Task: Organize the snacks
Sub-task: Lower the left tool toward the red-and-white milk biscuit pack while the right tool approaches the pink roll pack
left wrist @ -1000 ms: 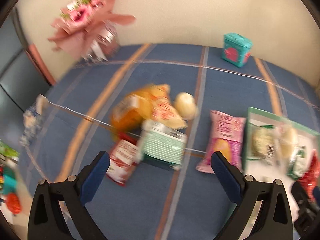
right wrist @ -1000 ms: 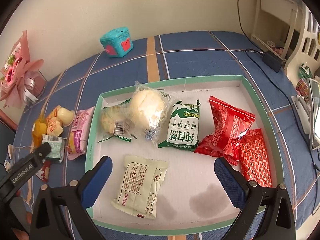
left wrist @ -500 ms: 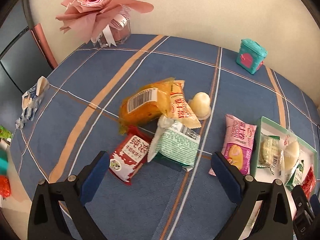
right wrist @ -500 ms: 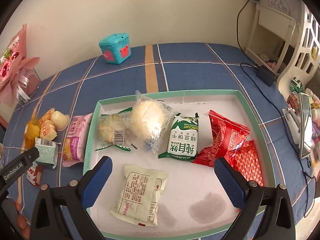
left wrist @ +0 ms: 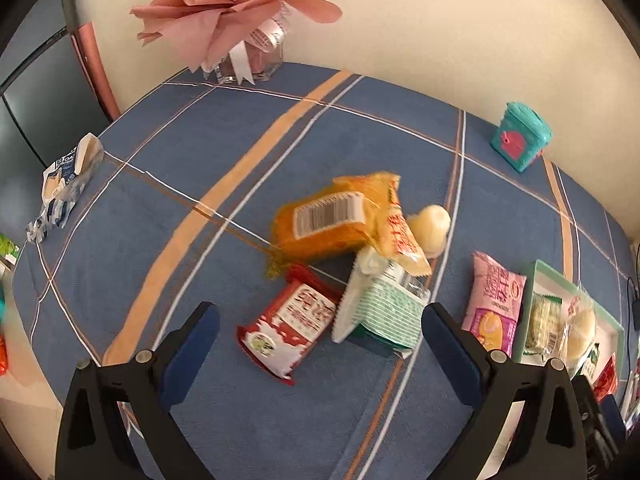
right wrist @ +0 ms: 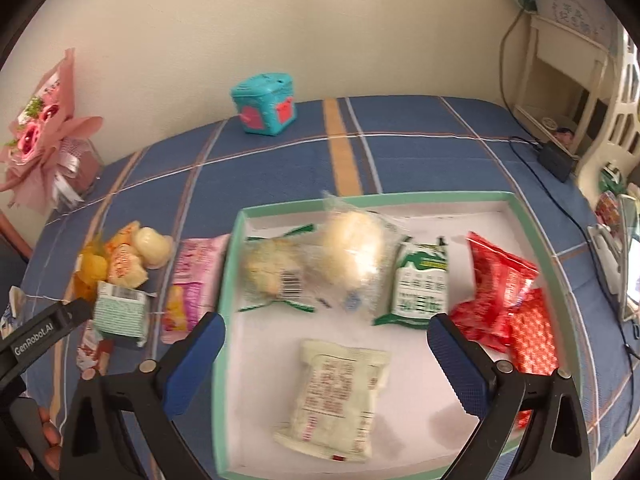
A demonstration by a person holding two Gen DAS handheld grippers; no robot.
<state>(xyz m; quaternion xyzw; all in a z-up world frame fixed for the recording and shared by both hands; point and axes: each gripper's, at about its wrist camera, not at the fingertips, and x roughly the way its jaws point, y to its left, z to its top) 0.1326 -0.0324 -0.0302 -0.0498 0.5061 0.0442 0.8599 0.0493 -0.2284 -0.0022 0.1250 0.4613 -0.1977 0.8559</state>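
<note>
**Left gripper closes in on the loose snack pile**

Closer than a second ago, the left gripper [left wrist: 320,338] hangs over the heap of packets on the blue plaid tablecloth [left wrist: 192,168], its blue-padded jaws spread wide and holding nothing. Between them lie a red-and-white foil packet [left wrist: 290,330] and a pale green striped packet [left wrist: 380,312], with an orange barcoded bag [left wrist: 328,220] behind. A pink snack pouch [left wrist: 496,304] lies just beside the mint-rimmed white tray [right wrist: 228,280]. The right gripper [right wrist: 326,354] hovers above that tray, jaws likewise apart and empty, over a cream printed packet [right wrist: 340,384]. A green-and-white biscuit packet [right wrist: 420,280] and crinkled red bags [right wrist: 500,288] sit inside the tray.
</note>
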